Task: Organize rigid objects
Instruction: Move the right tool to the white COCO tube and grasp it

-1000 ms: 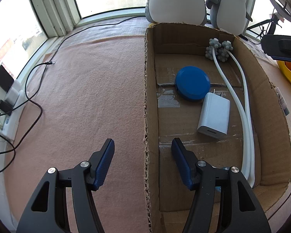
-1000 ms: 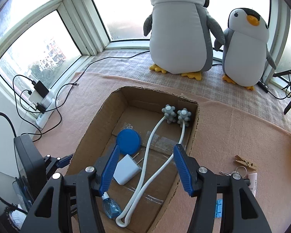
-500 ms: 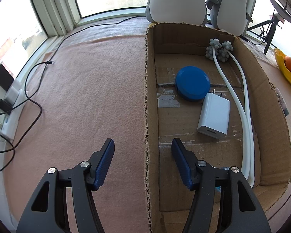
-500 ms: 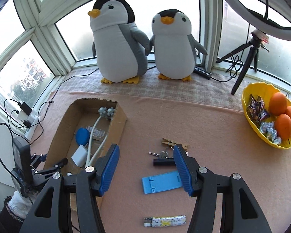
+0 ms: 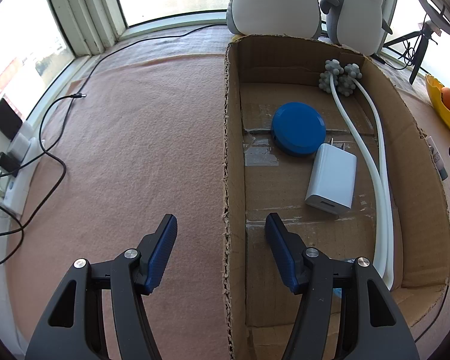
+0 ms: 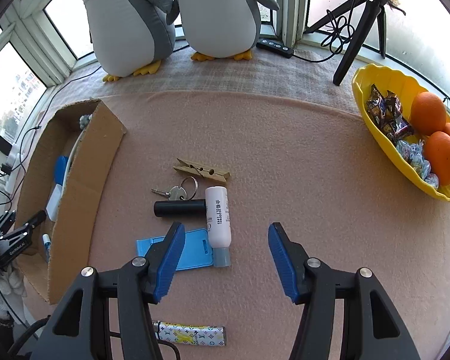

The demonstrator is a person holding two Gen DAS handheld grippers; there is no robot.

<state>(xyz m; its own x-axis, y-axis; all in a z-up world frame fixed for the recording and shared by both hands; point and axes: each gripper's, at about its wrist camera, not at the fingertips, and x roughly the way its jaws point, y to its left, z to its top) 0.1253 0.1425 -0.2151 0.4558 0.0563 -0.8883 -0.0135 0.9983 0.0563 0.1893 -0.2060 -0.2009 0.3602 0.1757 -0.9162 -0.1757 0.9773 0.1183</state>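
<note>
My left gripper [image 5: 220, 222] stands open astride the left wall of the cardboard box [image 5: 405, 138], and its pads do not touch the wall. Inside the box lie a blue round disc [image 5: 298, 129], a white charger [image 5: 331, 180] and a white massager with grey knobbly heads [image 5: 378, 156]. My right gripper [image 6: 225, 228] hangs open over loose items on the pink cloth with nothing between its pads. Those items are a white bottle [image 6: 218, 216], a blue flat stand [image 6: 192, 249], a black cylinder [image 6: 180, 208], keys [image 6: 177, 192], a wooden clothespin [image 6: 201, 170] and a patterned lighter [image 6: 192, 334].
Two plush penguins [image 6: 219, 15] stand at the back by the window. A yellow bowl [image 6: 375, 90] holds oranges and sweets at the right. A tripod [image 6: 357, 30] stands behind it. Cables and a power strip [image 5: 18, 156] lie along the left edge.
The right gripper has swung away from above the box to the right and lower, over the loose items. The left gripper has stayed put.
</note>
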